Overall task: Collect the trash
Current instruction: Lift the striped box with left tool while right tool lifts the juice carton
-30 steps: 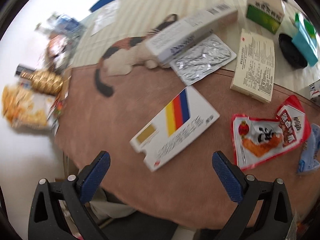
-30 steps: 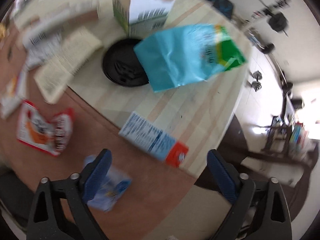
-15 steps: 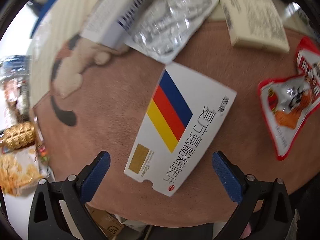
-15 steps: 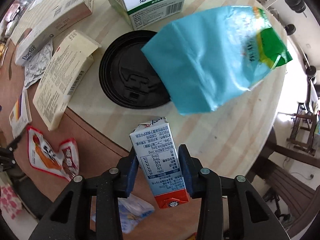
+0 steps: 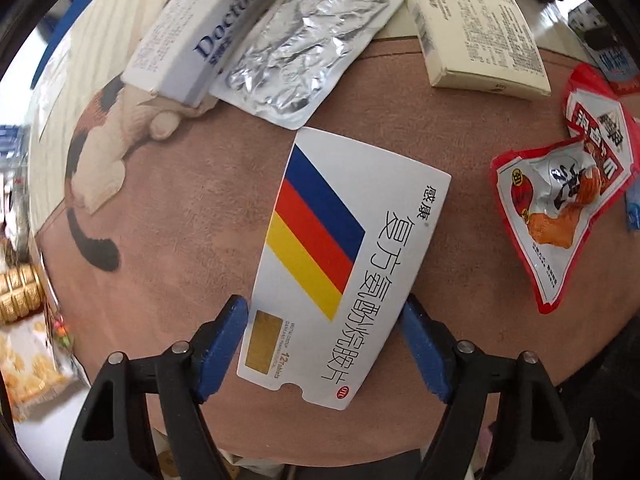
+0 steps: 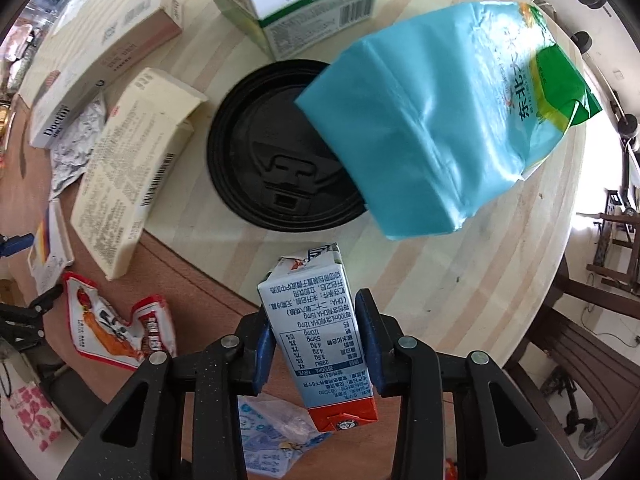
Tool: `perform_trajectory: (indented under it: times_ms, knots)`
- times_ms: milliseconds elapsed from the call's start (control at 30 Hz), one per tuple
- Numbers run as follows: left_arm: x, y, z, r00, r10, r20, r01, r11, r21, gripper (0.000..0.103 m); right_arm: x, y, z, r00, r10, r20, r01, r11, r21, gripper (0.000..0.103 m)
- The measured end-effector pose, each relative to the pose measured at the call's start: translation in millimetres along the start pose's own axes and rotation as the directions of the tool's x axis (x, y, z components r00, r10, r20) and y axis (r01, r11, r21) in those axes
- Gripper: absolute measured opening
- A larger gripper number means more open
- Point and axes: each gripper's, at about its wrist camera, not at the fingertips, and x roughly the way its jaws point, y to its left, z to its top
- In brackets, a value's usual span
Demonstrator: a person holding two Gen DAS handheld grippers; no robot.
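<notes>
My left gripper (image 5: 324, 320) is shut on a flat white medicine box (image 5: 340, 264) with blue, red and yellow stripes, which lies on the brown mat (image 5: 200, 216). Its blue pads touch both long edges of the box. My right gripper (image 6: 316, 340) is shut on a small blue-and-white milk carton (image 6: 316, 336) with an orange end and holds it over the table edge. The striped box also shows at the left in the right wrist view (image 6: 46, 240).
Around lie a foil blister sheet (image 5: 304, 48), a "Doctor" box (image 5: 200, 40), a cream box (image 5: 472, 24), a red snack wrapper (image 5: 560, 208), a black cup lid (image 6: 280, 168), a teal bag (image 6: 440, 128), a green-white box (image 6: 304, 4) and a clear wrapper (image 6: 276, 436).
My left gripper moved onto the striped box and closed on its edges. My right gripper closed on the milk carton and lifted it off the table.
</notes>
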Motion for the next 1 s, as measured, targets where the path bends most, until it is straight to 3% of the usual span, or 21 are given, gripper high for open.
perform_trajectory:
  times_ms: [200, 233, 333, 400, 500, 600, 700, 767, 800, 833, 900, 1000]
  knots:
    - [-11.1, -1.4, -23.7, 0.997, -0.058, 0.052, 0.066, 0.984, -0.164, 0.075, -15.7, -11.3, -10.2, 0.999, 0.022, 0.048, -0.023, 0.999, 0.027, 0.038]
    - [-14.7, -2.2, -28.8, 0.996, -0.066, 0.063, 0.078, 0.975, -0.206, 0.075, -18.1, -2.9, -11.8, 0.998, 0.024, 0.055, -0.026, 0.999, 0.033, 0.038]
    - [-20.6, -0.7, -44.8, 0.993, -0.100, 0.065, 0.115, 0.940, -0.322, 0.058, -27.3, -1.3, -17.8, 0.997, 0.035, 0.076, -0.038, 0.998, 0.044, 0.038]
    - [-17.9, -2.6, -53.6, 0.991, -0.122, 0.061, 0.136, 0.905, -0.403, 0.058, -30.5, 3.8, -18.6, 0.997, 0.034, 0.072, -0.038, 0.998, 0.043, 0.038]
    - [-1.1, -13.3, -56.6, 0.997, -0.074, 0.019, 0.075, 0.914, -0.400, 0.061, -23.7, 6.3, -17.0, 0.998, 0.029, 0.053, -0.032, 0.998, 0.049, 0.038]
    - [-1.0, -26.6, -44.6, 1.000, -0.006, 0.008, 0.008, 0.934, -0.357, 0.076, -20.8, 3.0, -7.4, 0.999, 0.025, 0.038, -0.027, 0.998, 0.058, 0.038]
    - [-0.6, -27.1, -42.4, 1.000, -0.022, 0.003, 0.022, 0.937, -0.348, 0.080, -15.3, 0.2, -4.8, 0.999, 0.030, 0.034, -0.033, 0.997, 0.076, 0.039]
    - [2.7, -15.8, -41.1, 1.000, -0.017, 0.003, 0.017, 0.942, -0.336, 0.095, -6.9, -0.5, -1.4, 0.999, 0.027, 0.032, -0.030, 0.996, 0.085, 0.039]
    - [9.6, -7.4, -40.3, 1.000, -0.027, 0.001, 0.026, 0.940, -0.339, 0.097, -6.2, -1.3, 0.4, 0.999, 0.028, 0.032, -0.030, 0.996, 0.089, 0.039]
    - [9.1, 14.4, -42.5, 0.999, -0.044, 0.001, 0.041, 0.938, -0.343, 0.098, -4.5, -1.7, 2.4, 0.999, 0.029, 0.026, -0.031, 0.995, 0.091, 0.039]
    - [12.2, 23.3, -44.3, 0.995, -0.095, 0.010, 0.092, 0.926, -0.366, 0.097, 0.0, -3.6, 5.4, 0.999, 0.037, 0.023, -0.039, 0.995, 0.096, 0.039]
    - [15.3, 37.4, -55.1, 0.986, -0.159, 0.052, 0.166, 0.906, -0.390, 0.078, 9.0, 0.3, 8.4, 0.998, 0.058, 0.016, -0.059, 0.994, 0.096, 0.039]
